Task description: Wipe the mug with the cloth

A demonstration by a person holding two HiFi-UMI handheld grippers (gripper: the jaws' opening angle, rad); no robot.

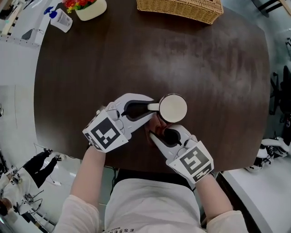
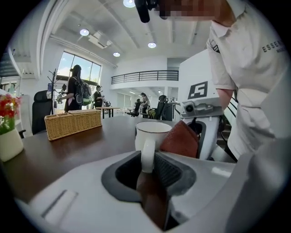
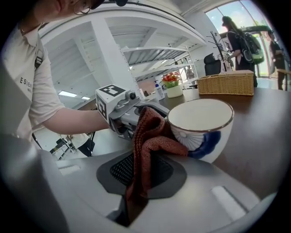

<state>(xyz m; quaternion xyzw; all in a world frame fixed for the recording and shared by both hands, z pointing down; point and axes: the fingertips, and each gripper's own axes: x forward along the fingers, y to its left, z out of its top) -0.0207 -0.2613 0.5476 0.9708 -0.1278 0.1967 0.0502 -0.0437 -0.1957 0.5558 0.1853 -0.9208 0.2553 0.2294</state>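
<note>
A white mug point(image 1: 173, 108) with a blue pattern stands upright on the dark table point(image 1: 91, 77), near its front edge. My left gripper point(image 1: 146, 108) is shut on the mug's handle point(image 2: 148, 154) from the left. My right gripper point(image 1: 157, 131) comes in from the front and is shut on a rust-brown cloth point(image 3: 148, 141). The cloth presses against the mug's point(image 3: 202, 125) near side, just below the rim. In the left gripper view the cloth point(image 2: 180, 139) shows to the right of the mug point(image 2: 152, 132).
A wicker basket point(image 1: 182, 9) sits at the table's far edge. A white pot of flowers point(image 1: 88, 7) and a spray bottle point(image 1: 59, 18) stand at the far left corner. People stand far off by the windows.
</note>
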